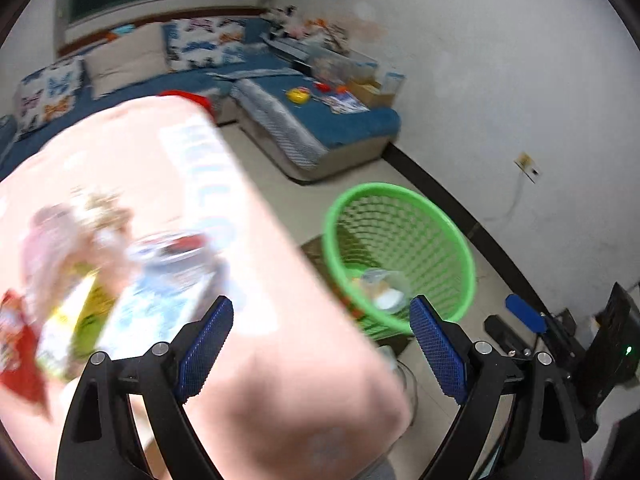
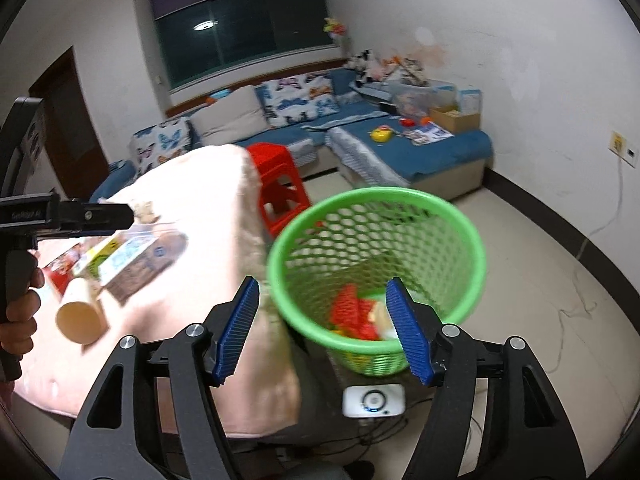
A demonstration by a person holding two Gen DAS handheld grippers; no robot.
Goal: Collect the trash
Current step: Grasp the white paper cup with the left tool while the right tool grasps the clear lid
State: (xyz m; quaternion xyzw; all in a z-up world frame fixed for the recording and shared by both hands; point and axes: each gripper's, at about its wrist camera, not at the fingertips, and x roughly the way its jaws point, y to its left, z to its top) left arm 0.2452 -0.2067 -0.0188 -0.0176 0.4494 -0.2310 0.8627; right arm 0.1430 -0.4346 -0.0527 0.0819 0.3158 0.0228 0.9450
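Note:
A green mesh basket (image 2: 376, 248) stands beside a table covered with a pink cloth (image 2: 192, 216); it also shows in the left wrist view (image 1: 400, 240). Red wrappers (image 2: 356, 312) and pale trash (image 1: 386, 288) lie inside it. On the cloth lie a carton (image 2: 136, 256), a paper cup (image 2: 80, 316) and a red packet (image 1: 16, 352), all blurred. My right gripper (image 2: 320, 328) is open and empty above the basket's near rim. My left gripper (image 1: 320, 348) is open and empty over the cloth's corner. Its body (image 2: 68, 216) shows at the right wrist view's left edge.
A red stool (image 2: 280, 184) stands behind the table. A blue corner sofa (image 2: 420, 152) with cushions, toys and boxes lines the far wall. A white device (image 2: 374, 400) and cables lie on the floor below the basket. Black equipment (image 1: 612, 344) stands at the right wall.

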